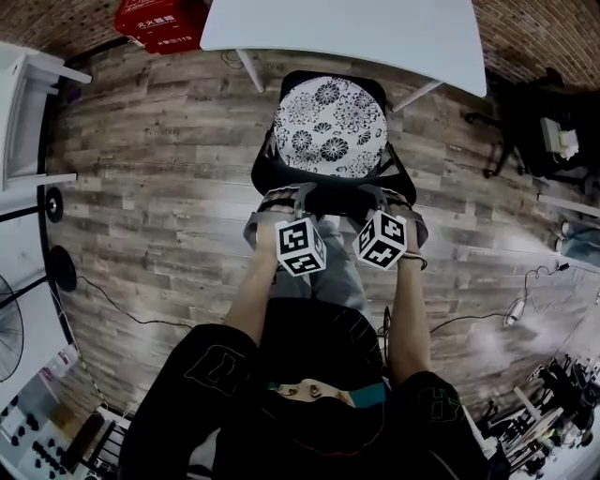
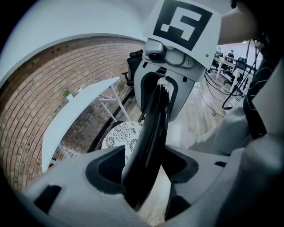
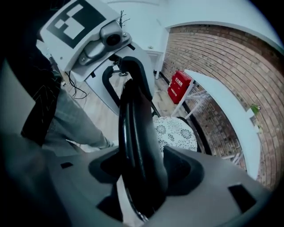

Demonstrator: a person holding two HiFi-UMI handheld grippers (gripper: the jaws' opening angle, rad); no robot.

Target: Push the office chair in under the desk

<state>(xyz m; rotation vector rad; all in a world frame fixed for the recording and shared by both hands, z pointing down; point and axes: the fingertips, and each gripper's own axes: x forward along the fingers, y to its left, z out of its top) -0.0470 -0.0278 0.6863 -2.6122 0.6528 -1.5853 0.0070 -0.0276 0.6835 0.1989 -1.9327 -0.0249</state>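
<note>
The office chair's patterned seat cushion (image 1: 330, 128) (image 2: 120, 135) (image 3: 175, 133) faces the white desk (image 1: 347, 33) (image 2: 75, 111) (image 3: 230, 106), its front just under the desk's edge. Both grippers sit at the top of the black backrest (image 1: 333, 199). My left gripper (image 1: 281, 208) (image 2: 146, 170) is open, with the backrest edge (image 2: 153, 133) running between its jaws and a gap beside it. My right gripper (image 1: 394, 208) (image 3: 142, 173) is open too, straddling the same backrest edge (image 3: 135, 128). Each gripper view shows the other gripper facing it across the backrest.
A red box (image 1: 159, 23) (image 3: 179, 86) lies on the wood floor left of the desk. Another black chair (image 1: 534, 122) stands at the right. A white cabinet (image 1: 23, 112) and a fan (image 1: 9, 328) line the left side. Cables (image 1: 122, 305) trail over the floor.
</note>
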